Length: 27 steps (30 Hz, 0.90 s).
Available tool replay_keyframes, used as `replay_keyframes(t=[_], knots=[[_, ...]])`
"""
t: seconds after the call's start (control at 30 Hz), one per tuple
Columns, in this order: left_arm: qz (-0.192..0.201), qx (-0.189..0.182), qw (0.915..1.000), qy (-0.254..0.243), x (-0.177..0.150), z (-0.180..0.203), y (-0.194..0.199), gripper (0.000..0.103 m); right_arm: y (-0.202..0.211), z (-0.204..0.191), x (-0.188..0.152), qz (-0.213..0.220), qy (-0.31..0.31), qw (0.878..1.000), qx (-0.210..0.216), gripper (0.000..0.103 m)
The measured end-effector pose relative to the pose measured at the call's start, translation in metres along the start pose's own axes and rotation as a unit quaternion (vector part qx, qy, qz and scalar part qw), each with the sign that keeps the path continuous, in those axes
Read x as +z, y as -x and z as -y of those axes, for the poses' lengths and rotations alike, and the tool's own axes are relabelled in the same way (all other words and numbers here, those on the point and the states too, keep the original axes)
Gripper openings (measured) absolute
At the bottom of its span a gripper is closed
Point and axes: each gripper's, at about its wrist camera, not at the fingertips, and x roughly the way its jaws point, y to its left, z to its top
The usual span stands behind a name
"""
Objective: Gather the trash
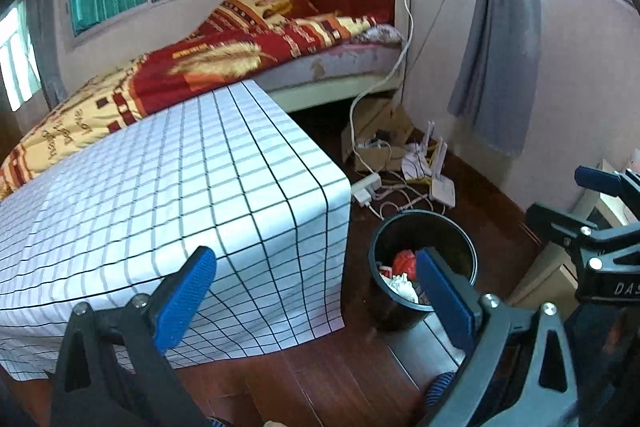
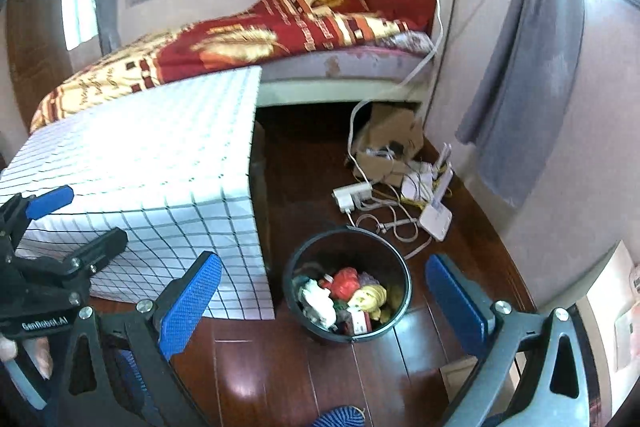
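"GenRobot.AI" is printed on the left gripper (image 2: 76, 219) body at 9 o'clock in the right wrist view; "DAS" shows on the right gripper (image 1: 600, 203). Both grippers hang wide open, holding nothing. The black bin (image 2: 347, 283) stands on the dark wood floor (image 2: 280, 359) just beside the table's grid-checked cloth (image 2: 152, 179) — crumpled trash (image 2: 346, 293) lies inside. Beyond, at 12 o'clock, a bed (image 2: 280, 35); cables and a router (image 2: 435, 215) at 2 o'clock.

In the left wrist view, a blue finger pad (image 1: 444, 301) hides part of the bin (image 1: 464, 239) contents. The other gripper (image 1: 600, 223) is cut off by the right edge. The trash (image 2: 348, 297) items are too crumpled to identify.
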Motion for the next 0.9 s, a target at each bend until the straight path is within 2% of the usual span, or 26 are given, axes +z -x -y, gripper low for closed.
replay_keyframes(t=[0.13, 0.33, 0.9], knots=[[0.023, 0.007, 0.9997, 0.0, 0.0, -0.002, 0.02, 0.1, 0.022, -0.011, 0.004, 0.021, 0.009, 1.0, 0.006, 0.103], [0.034, -0.001, 0.9994, 0.001, -0.003, 0.002, 0.032, 0.101, 0.038, -0.014, 0.006, 0.04, 0.012, 0.999, -0.002, 0.103], [0.044, 0.005, 0.999, 0.009, -0.001, -0.002, 0.032, 0.102, 0.036, -0.004, 0.004, 0.035, 0.001, 0.999, -0.011, 0.103]])
